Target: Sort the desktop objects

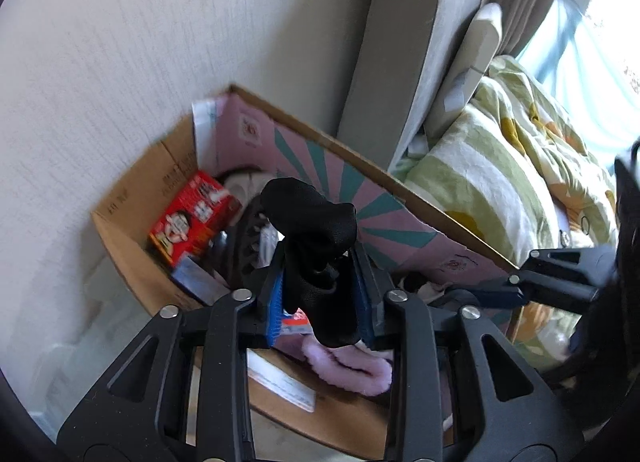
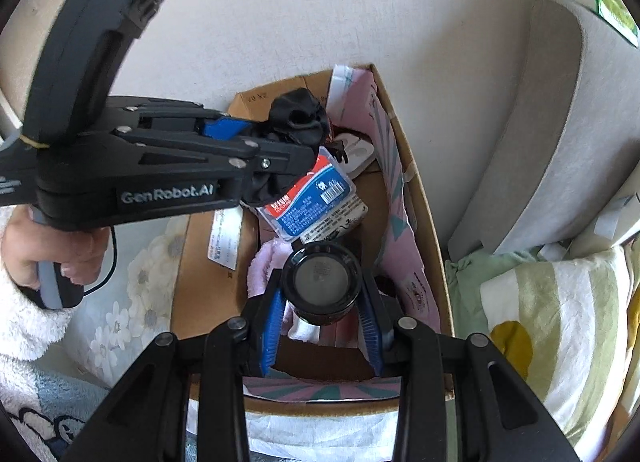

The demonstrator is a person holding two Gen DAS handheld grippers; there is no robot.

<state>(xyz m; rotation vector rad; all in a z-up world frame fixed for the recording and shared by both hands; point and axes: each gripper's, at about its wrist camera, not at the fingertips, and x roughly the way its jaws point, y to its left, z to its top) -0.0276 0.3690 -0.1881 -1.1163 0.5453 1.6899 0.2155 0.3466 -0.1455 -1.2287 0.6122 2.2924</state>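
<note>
Right gripper (image 2: 322,298): blue-padded jaws either side of a round black jar with a grey lid (image 2: 320,282), seen end-on. Pads sit against its sides, so it reads as pinched, though the contact line is hard to see at this angle. Jar hangs over the open brown cardboard box with pink and teal printed flaps (image 2: 424,222).

Left gripper (image 1: 320,294): jaws pinching a crumpled black fabric item (image 1: 312,230), possibly a sock or glove. Fabric bulges out past the fingertips toward 12 o'clock and also hangs below them. In the right wrist view the same gripper comes in from 9 o'clock, held by a hand (image 2: 60,258) in a white fluffy sleeve, with the black fabric over the far end of the box.

Inside the box, near to far: pale pink fluffy cloth (image 1: 348,366) under both grippers, a blue-and-red flat packet with a barcode (image 2: 316,198), a red printed carton (image 1: 192,218) at 10 o'clock in the left wrist view, and a white rounded object (image 2: 358,152) at the far end.

Beyond the box at 2 o'clock: a grey upholstered headboard (image 1: 404,46) and green-and-white striped bedding (image 1: 496,166).
</note>
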